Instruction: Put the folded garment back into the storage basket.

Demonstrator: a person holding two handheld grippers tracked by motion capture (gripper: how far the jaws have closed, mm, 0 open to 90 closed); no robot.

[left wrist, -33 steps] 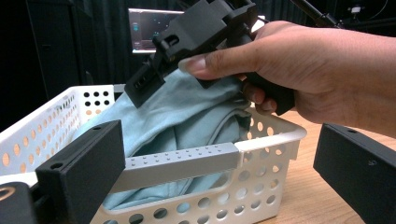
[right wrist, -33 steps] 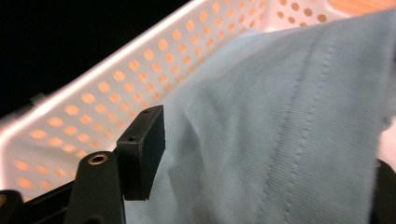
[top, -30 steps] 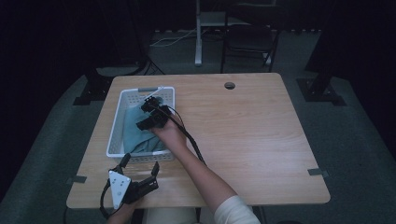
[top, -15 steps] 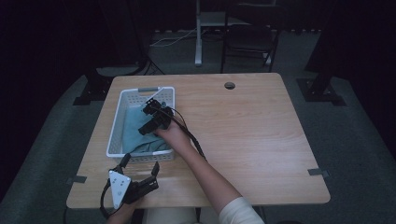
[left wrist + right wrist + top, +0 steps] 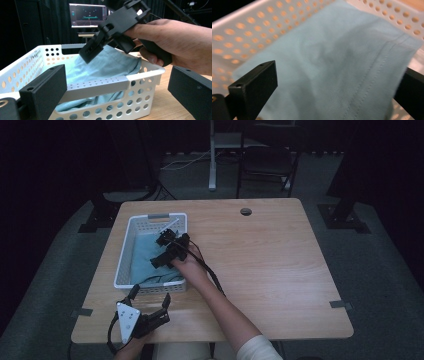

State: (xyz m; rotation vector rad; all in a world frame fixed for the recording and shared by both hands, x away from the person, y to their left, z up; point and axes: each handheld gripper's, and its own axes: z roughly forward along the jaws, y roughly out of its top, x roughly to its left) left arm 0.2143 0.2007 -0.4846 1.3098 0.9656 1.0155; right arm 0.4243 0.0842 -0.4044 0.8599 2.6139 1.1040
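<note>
We are looking at a light blue garment (image 5: 150,260) lying crumpled inside a white perforated basket (image 5: 126,251), which is sitting on the left half of the wooden surface (image 5: 280,265). The cloth is covering most of the basket's floor, and in the left gripper view one fold is rising toward the near rim. A stitched hem is running across it in the right gripper view.

The right claw (image 5: 162,251) is hanging over the basket, pointing down at the cloth. Its jaws have just been opening and are now standing wide; the garment is lying between and below them, and we cannot see the pads pressing on it. The right hand (image 5: 187,266) is reaching over the basket's right wall, with a cable trailing along the forearm.

The left claw (image 5: 150,306) is resting near the front edge of the surface, just before the basket's near wall, jaws spread wide with nothing between them. That perforated wall is standing between it and the garment.

Farther off, a round cable hole (image 5: 245,211) is showing near the back edge. Behind the surface a dark chair (image 5: 265,162) is standing, and a lit monitor (image 5: 87,15) is glowing in the left gripper view.
</note>
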